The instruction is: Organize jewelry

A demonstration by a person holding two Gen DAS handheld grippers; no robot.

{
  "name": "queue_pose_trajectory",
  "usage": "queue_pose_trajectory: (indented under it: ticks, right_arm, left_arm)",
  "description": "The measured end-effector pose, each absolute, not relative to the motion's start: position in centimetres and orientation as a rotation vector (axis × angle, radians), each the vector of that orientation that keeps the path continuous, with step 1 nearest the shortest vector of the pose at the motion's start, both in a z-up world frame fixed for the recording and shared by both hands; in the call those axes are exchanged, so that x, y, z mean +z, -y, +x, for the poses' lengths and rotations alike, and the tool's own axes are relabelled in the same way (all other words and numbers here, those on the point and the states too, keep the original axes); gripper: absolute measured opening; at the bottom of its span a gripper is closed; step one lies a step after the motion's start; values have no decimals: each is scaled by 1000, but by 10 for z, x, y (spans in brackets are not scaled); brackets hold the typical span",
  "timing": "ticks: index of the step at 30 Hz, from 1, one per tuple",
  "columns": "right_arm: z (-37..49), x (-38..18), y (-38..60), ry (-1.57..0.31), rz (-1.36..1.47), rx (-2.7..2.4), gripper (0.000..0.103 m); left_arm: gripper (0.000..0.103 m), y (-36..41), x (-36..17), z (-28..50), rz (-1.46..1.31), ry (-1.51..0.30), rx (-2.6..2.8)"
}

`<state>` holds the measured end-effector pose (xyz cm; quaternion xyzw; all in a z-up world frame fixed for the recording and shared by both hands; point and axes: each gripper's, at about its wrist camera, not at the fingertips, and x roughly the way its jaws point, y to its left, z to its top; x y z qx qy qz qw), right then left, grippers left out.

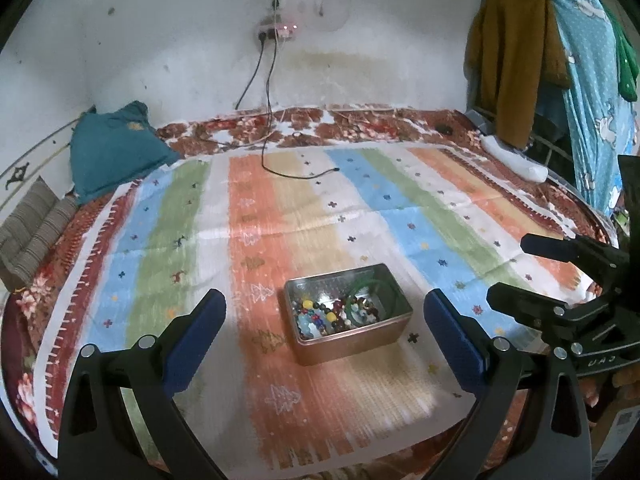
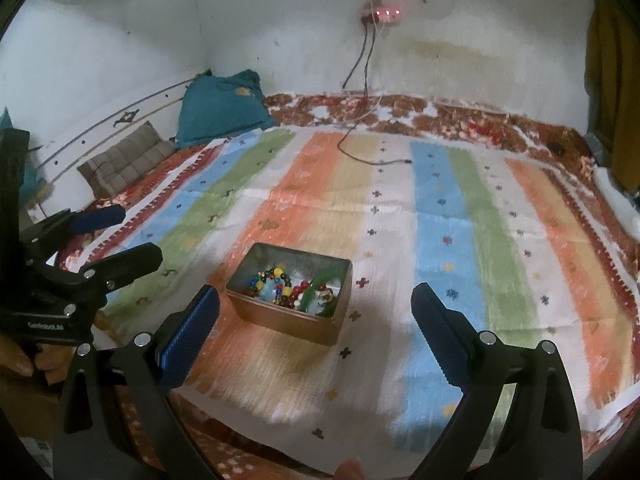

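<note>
The striped cloth [image 1: 360,216] on the bed lay bare on all sides of the open tin [image 1: 347,314], so the tin could be reached from every side and from above. A black cable [image 1: 280,168] lay well behind it. The pillow [image 1: 116,152] and folded blanket [image 1: 32,232] stood far at the left edge.

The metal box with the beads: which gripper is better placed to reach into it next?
Probably the left gripper: the rectangular metal box of coloured beads lies centred between its open jaws. For the right gripper, also open, the box sits toward its left finger.
</note>
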<state>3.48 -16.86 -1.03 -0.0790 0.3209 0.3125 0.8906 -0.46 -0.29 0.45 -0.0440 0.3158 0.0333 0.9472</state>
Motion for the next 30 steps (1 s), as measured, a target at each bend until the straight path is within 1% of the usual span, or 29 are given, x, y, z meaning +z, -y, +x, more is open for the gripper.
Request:
queue_pose_trajectory:
  ticks: [30]
  right_arm:
    - [29,-5,169,-637,-152,664,98]
  left_arm:
    - [97,3,5,-7,-78,-641,35]
